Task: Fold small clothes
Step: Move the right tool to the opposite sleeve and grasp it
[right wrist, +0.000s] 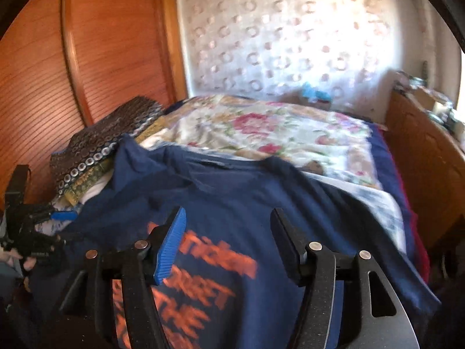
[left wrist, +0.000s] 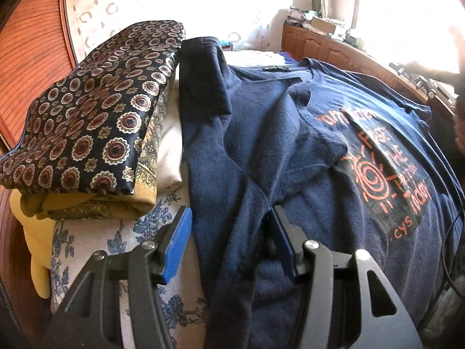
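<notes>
1. In the left wrist view, the left gripper (left wrist: 229,226) is seen with its jaws parted about halfway; a fold of the navy blue cotton T-shirt with orange print (left wrist: 290,145) lies between them, though it cannot be told whether the pads press on the cloth.
2. In the right wrist view, the right gripper (right wrist: 228,232) is held above the printed chest of the shirt with its jaws apart and nothing gripped; only the blurred orange lettering is seen through the gap.
3. The step in hand is judged to be the first side fold: one sleeve side is laid over the shirt's middle, and the other side is still spread flat across the bed.
4. For the next move, the unfolded sleeve side would need to be reached by the right gripper, pinched at its edge and carried across, while the folded side is kept from slipping by the left gripper.
5. Just beyond the left jaws, the blue-and-white floral bedsheet (left wrist: 122,232) is exposed beside the shirt.
6. Farther left, a folded stack topped by a dark medallion-patterned cloth (left wrist: 87,122) is seen next to the shirt's raised sleeve.
7. Behind the shirt, a cream bedspread with pink flowers (right wrist: 261,128) is spread up the bed.
</notes>
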Motion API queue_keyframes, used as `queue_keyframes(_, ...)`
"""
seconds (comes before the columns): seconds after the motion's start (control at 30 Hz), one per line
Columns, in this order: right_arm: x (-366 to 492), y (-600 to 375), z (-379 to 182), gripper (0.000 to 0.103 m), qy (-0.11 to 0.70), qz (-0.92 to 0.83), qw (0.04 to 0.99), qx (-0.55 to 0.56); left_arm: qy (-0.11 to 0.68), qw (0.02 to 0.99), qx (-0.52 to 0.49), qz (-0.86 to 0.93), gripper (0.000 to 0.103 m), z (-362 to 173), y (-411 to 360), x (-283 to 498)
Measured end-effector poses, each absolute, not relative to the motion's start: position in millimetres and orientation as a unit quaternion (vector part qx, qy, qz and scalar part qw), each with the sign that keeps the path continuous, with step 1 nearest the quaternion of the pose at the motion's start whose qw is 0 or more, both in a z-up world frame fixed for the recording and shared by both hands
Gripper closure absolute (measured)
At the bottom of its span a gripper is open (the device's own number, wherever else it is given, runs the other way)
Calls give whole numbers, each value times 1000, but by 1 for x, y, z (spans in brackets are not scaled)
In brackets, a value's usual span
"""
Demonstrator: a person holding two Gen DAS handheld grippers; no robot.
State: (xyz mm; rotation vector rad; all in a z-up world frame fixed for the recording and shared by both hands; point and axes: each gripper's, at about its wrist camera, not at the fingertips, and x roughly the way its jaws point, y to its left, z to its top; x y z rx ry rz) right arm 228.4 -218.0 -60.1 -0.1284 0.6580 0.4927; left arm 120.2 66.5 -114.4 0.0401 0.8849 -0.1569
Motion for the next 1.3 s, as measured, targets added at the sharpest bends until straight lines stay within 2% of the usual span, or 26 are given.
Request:
queue_keyframes(0.23, 186, -316, -27, 41, 286, 141, 947, -29, 382, 919, 17, -96, 49, -79, 51, 122)
queue_keyframes(0.47, 166, -387, -9, 41, 276, 67, 959, -14, 363, 919, 40, -149, 49, -66, -5, 153)
queue_keyframes(0.87, 207, -431, -107, 41, 373, 44, 927, 28, 416, 889, 77, -173, 49, -97, -60, 187)
queue_keyframes(1.1, 222, -445, -117, 41, 375, 53, 925, 39, 416, 890, 87, -167, 49, -106, -65, 186)
queue_keyframes(1.13, 224, -444, -117, 43, 374, 55, 925, 36, 416, 890, 86, -167, 49, -106, -68, 188)
queue_keyframes(1.17, 226, -443, -117, 52, 376, 59, 924, 32, 416, 890, 85, -168, 48, -106, -68, 187)
queue_keyframes(1.23, 230, -440, -119, 71, 382, 65, 922, 26, 415, 890, 85, -168, 48, -106, -68, 188)
queue_keyframes(1.27, 232, -437, -119, 92, 386, 71, 919, 19, 416, 890, 84, -168, 48, -106, -68, 188)
queue_keyframes(1.3, 233, -435, -119, 98, 389, 75, 918, 16, 415, 890, 84, -168, 48, -107, -67, 188)
